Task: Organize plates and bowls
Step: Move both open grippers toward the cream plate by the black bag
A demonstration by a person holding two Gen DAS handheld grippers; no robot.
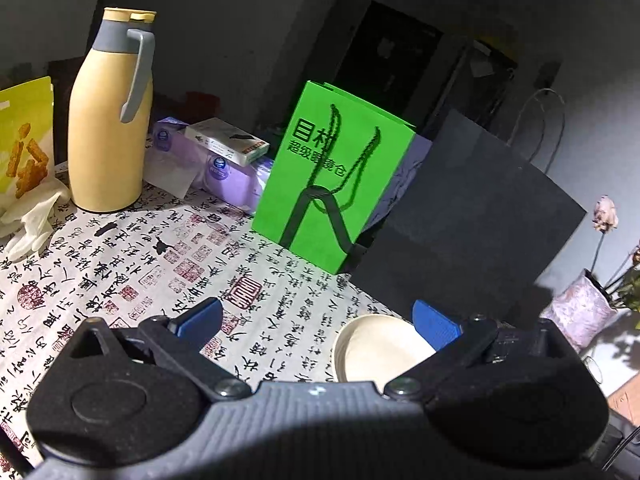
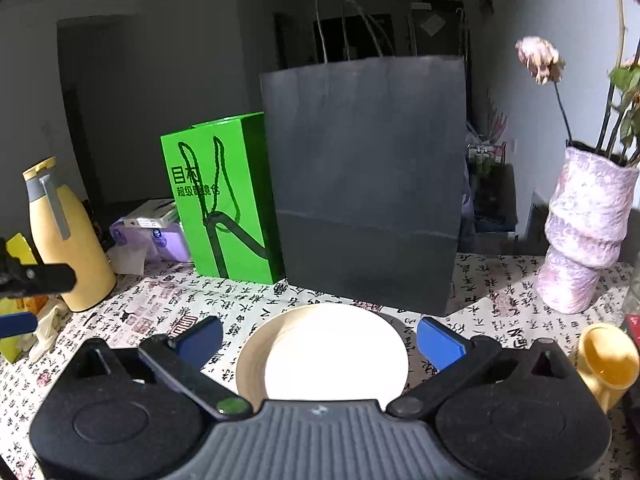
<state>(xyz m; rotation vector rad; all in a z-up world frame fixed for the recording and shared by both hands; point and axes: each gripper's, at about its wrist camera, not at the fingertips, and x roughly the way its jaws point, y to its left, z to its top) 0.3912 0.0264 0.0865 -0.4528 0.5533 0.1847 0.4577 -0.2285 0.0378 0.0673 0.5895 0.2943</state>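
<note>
Calligraphy-print tablecloth point(image 2: 160, 300) under dim light, cream plate point(image 2: 324, 354) lying flat before black paper bag point(image 2: 364, 184), right gripper point(image 2: 320, 340) spread wide above it, left gripper point(image 1: 316, 322) fingers apart, gripping nothing, green bag point(image 1: 332, 176) behind.

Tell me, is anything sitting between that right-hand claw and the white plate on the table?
Nothing visible does. The right gripper is open just above the white plate, with only bare tablecloth around it. The dark paper bag stands behind the plate, and the yellow cup sits off to the right.
</note>
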